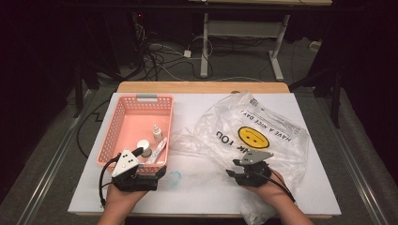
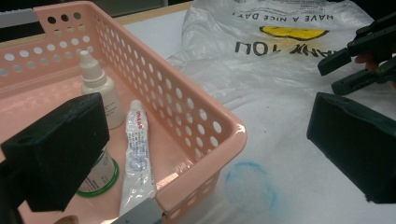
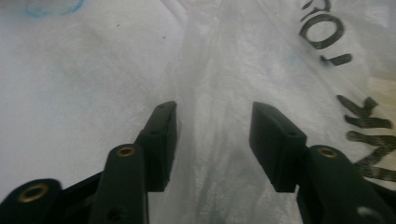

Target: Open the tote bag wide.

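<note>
While parted, right tongs [image 3: 212, 140] straddle plastic bag [image 3: 219, 84] edge

Pink basket [image 1: 120, 123]; clear bag [image 1: 277, 140] w/ yellow smiley.

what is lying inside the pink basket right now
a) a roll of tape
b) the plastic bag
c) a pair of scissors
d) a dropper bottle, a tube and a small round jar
d: the pink basket holds a white dropper bottle, a white tube and a small round jar, while the plastic bag lies outside it on the table.
</note>
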Demonstrator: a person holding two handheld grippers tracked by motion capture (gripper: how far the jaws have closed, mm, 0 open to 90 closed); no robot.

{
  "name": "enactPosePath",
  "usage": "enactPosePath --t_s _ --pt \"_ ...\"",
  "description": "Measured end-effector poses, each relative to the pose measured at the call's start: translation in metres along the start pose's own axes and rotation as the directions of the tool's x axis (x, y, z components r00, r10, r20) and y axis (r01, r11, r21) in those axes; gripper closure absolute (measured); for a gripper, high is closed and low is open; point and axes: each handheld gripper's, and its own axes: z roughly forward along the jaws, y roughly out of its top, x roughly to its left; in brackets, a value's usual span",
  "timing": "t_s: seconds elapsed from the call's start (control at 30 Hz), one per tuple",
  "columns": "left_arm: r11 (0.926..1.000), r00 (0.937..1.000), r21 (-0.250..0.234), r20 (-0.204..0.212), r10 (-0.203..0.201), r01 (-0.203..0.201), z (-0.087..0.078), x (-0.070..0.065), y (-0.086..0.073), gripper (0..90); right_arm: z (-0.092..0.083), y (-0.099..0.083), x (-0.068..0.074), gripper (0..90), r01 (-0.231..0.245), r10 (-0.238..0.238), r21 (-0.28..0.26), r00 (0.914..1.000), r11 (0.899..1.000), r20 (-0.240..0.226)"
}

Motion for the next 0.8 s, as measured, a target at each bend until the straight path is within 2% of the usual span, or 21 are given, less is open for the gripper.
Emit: enactPosePath --t_s 0.13,0.3,0.4,0.57,0.67,0.8 --pt "1.0000 1.0000 0.000 0.003 -0.002 0.002 0.001 0.000 0.000 0.0 -0.005 -0.002 -0.008 65.2 -0.029 0.028 -0.028 0.9995 0.999 -0.012" --pt "1.0000 1.0000 -0.001 0.006 -0.004 0.004 0.001 -0.001 0.000 0.0 -0.016 -0.002 -0.014 64.6 -0.063 0.062 -0.076 0.9980 0.995 -0.015" --pt "1.0000 1.0000 -0.002 0.008 -0.003 0.003 0.001 -0.002 0.001 0.0 -0.023 -0.001 -0.015 64.0 -0.062 0.061 -0.102 0.9980 0.993 -0.015" --pt "0.9999 0.9996 -0.007 0.028 -0.007 0.007 0.003 -0.003 0.001 0.0 -0.032 0.002 -0.016 61.2 -0.076 0.071 -0.152 0.9967 0.985 -0.040" --pt "0.9999 0.9991 -0.012 0.042 -0.002 0.002 0.003 -0.005 0.002 0.0 -0.028 0.004 -0.015 58.6 -0.065 0.060 -0.130 0.9975 0.989 -0.037" --pt "0.9999 0.9990 -0.013 0.045 0.000 0.001 0.000 -0.004 0.001 0.0 -0.012 0.001 -0.012 53.0 -0.036 0.034 -0.047 0.9983 0.998 -0.048"
